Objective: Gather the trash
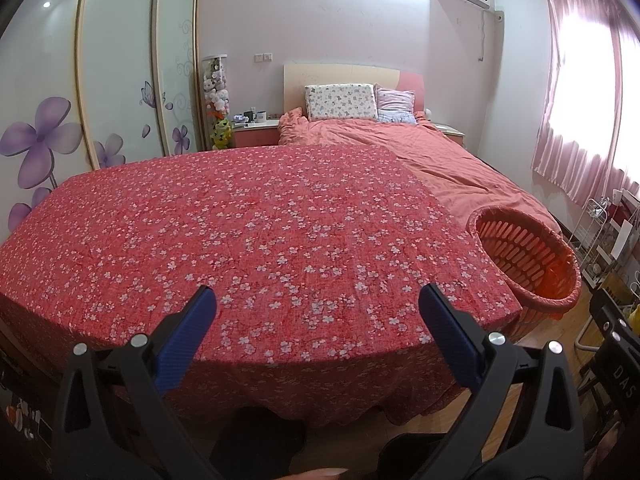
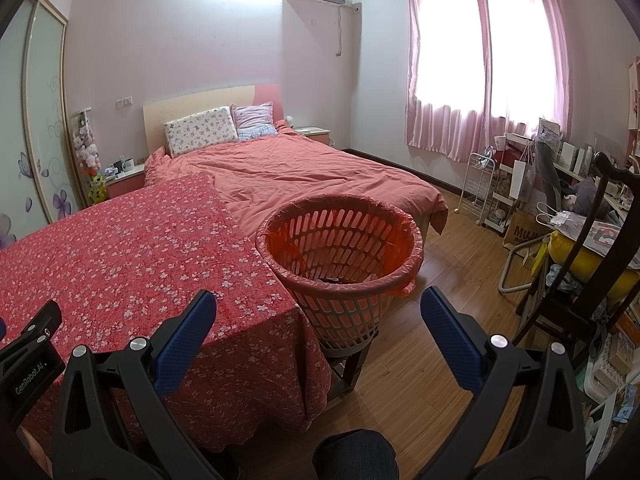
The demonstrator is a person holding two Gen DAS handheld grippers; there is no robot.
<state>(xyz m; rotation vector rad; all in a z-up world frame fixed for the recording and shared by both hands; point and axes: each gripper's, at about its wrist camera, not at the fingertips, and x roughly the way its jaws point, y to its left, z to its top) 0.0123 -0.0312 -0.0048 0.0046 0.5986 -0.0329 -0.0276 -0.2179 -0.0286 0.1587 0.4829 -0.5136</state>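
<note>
Now both grippers, left (image 1: pixel 316 304) and right (image 2: pixel 318 306), hover with fingers released near the basket (image 2: pixel 340 248).

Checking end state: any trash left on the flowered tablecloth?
No, the left wrist view shows the tablecloth bare, with the basket at its right edge.

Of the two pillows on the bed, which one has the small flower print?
The wider white pillow on the left; the smaller pillow beside it is pink and striped.
</note>
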